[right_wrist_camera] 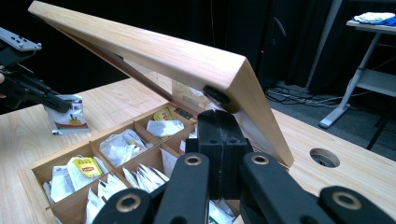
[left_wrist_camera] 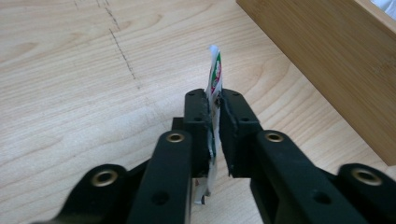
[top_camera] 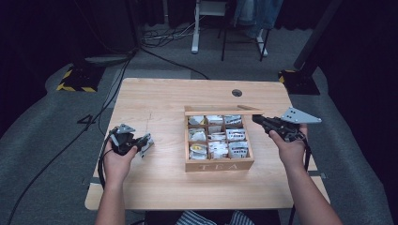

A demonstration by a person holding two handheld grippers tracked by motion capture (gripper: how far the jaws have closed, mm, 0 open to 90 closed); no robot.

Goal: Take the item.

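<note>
A wooden tea box marked TEA stands mid-table, and its compartments hold several tea bags. Its lid is raised; in the right gripper view the lid slants over the box. My right gripper is shut with nothing between its jaws, and its tips touch the lid's underside at the near corner. In the high view that right gripper is at the box's back right corner. Left of the box, my left gripper is shut on a white sachet with green and red print, held just above the table.
A round cable hole lies in the table behind the box. The box's side wall is close to the right of the left gripper. Cables and desk legs are on the floor beyond the table.
</note>
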